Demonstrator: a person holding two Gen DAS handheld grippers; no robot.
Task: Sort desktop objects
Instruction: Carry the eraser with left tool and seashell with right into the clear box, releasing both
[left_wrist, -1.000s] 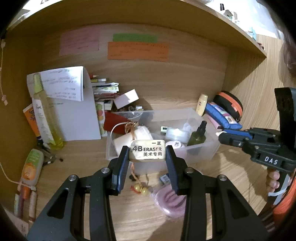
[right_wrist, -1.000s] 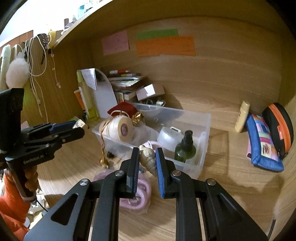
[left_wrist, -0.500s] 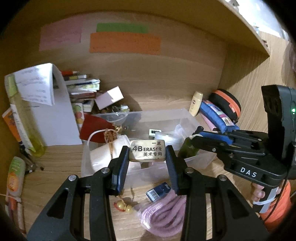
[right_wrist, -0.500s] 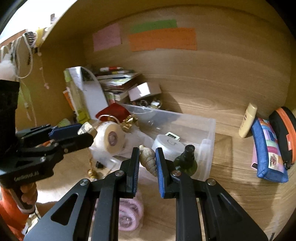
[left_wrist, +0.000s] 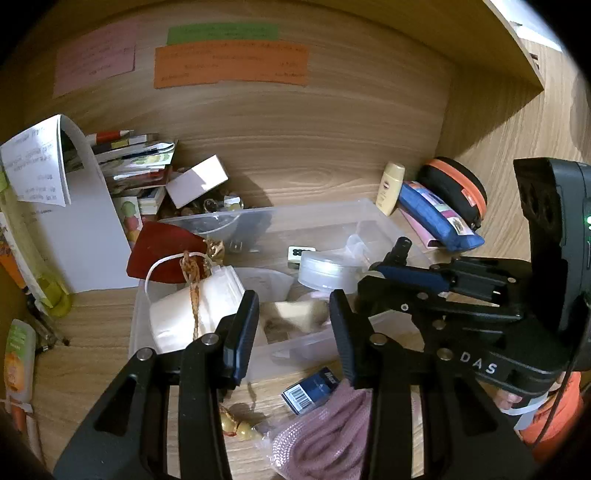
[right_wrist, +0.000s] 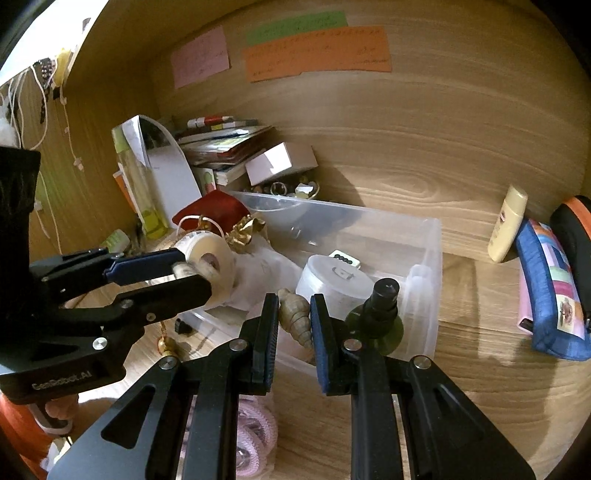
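My left gripper (left_wrist: 293, 314) is over the front of the clear plastic bin (left_wrist: 332, 210). The beige eraser (left_wrist: 299, 314) spans the gap between its pads, blurred and tilted, its label unreadable. In the right wrist view the left gripper (right_wrist: 192, 269) comes in from the left with that blurred eraser (right_wrist: 184, 267) at its tip. My right gripper (right_wrist: 293, 306) is shut on a brown spiral shell (right_wrist: 295, 317) above the bin's (right_wrist: 369, 214) front wall. Inside the bin lie a white tape roll (left_wrist: 184, 314), a round white container (right_wrist: 332, 280) and a green spray bottle (right_wrist: 376, 317).
In front of the bin lie a pink cord (left_wrist: 332, 435), a small blue box (left_wrist: 310, 391) and gold beads (left_wrist: 236, 428). A blue pencil case (right_wrist: 550, 295) and a cream tube (right_wrist: 506, 229) sit right. Books and a white paper stand (left_wrist: 85, 236) crowd the back left.
Both grippers have moved forward and now hang over the bin. The eraser, sharp and level before, is now blurred and sits lower between the left pads. The shell stays gripped.
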